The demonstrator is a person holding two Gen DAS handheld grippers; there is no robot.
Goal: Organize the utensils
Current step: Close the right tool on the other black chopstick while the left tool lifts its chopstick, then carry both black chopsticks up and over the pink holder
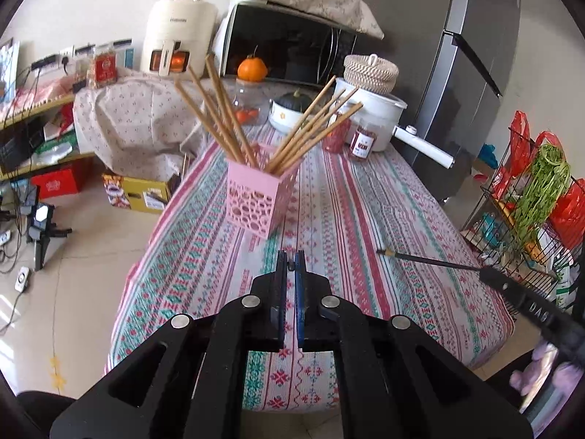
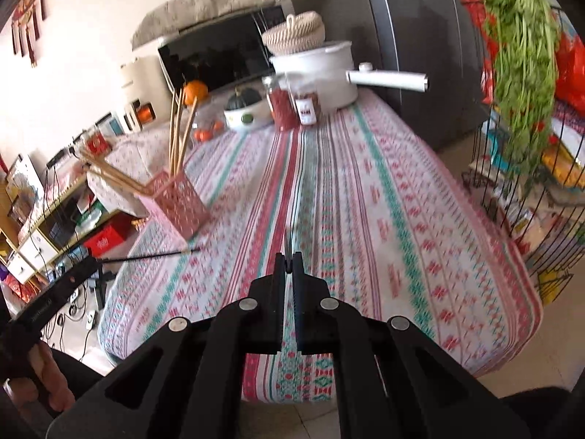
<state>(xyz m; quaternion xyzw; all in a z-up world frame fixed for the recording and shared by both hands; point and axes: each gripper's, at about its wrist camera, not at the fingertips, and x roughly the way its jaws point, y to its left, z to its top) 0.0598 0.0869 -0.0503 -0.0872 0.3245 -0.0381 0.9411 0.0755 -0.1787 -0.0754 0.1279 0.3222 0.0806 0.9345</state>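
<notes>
Progress: the chopsticks (image 1: 234,117) stand in the pink holder (image 1: 256,194) at centre frame on the worktop (image 1: 365,219); no loose utensil shows on the cloth, so the sorting looks nearly or wholly done.
Left fingers (image 1: 290,256): clenched, pads nearly touching, holding nothing, hovering at lower centre short of the holder.
Right fingers (image 2: 289,258): clenched on a thin dark sliver poking up between the tips; what it is I cannot tell.

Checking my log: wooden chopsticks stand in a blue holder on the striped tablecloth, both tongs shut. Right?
Not quite: the holder is pink, as the left wrist view shows. The wooden chopsticks do stand in it on the striped tablecloth, and both tongs are shut.
</notes>
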